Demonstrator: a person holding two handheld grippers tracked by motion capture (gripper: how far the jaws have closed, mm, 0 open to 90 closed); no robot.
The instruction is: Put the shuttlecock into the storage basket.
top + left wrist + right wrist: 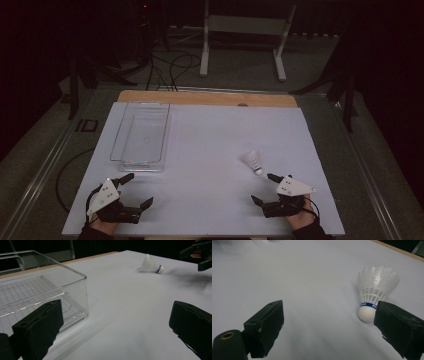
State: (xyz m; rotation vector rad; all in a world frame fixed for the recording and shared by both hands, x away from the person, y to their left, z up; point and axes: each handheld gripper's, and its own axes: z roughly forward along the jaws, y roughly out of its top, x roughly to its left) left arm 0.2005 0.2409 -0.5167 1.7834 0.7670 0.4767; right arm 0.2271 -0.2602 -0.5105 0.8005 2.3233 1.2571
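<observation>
The shuttlecock (253, 161) lies on its side on the white tabletop (210, 150), just beyond the right claw (263, 188), which stands released with nothing between its jaws. The left claw (137, 189) is also released, near the clear plastic bin (141, 137)

White table (210, 150) — clear bin (141, 136), shuttlecock (253, 161).

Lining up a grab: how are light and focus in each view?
High view: dim, dark surroundings, the shuttlecock small but clear. Left gripper view: glare lines on the clear bin, near jaws soft. Right gripper view: shuttlecock fairly sharp, its feathers bright; far table corner blurred.
</observation>
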